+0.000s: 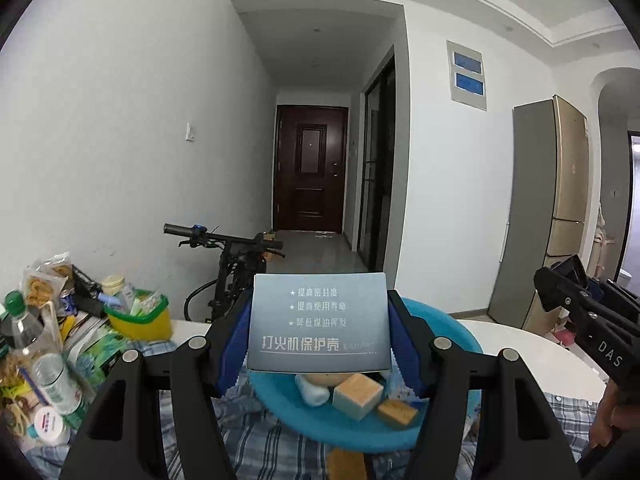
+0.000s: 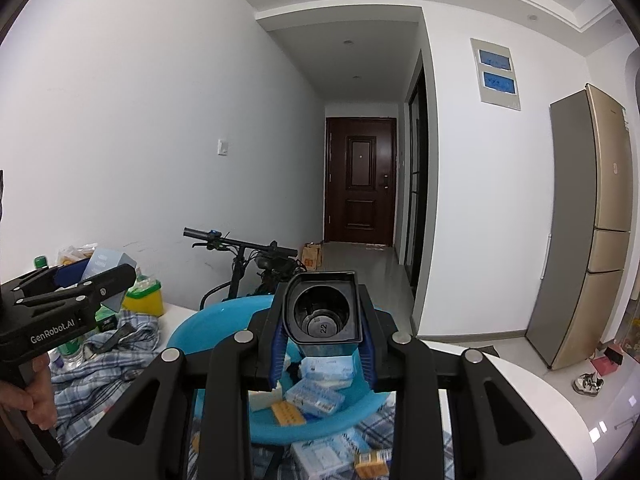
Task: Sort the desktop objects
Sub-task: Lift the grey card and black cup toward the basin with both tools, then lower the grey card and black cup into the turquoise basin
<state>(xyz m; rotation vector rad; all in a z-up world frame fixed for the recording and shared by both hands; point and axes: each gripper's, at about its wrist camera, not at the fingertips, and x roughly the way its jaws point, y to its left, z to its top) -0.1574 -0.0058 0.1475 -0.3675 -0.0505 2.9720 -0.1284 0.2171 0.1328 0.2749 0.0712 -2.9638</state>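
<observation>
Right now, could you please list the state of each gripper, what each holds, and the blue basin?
left gripper: shut on grey box, lifted above basin.
right gripper: shut on black container, open end facing camera.
blue basin: on checked cloth, holding small items.

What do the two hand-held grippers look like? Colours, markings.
Both are matte black, with angular cut-out linkage arms and silver round pivot pins. Left hand-held gripper and right hand-held gripper have blue ridged finger pads. White lettering on the bodies: "GenRobot.AI" and "DAS". No cables or sleeves visible.
</observation>
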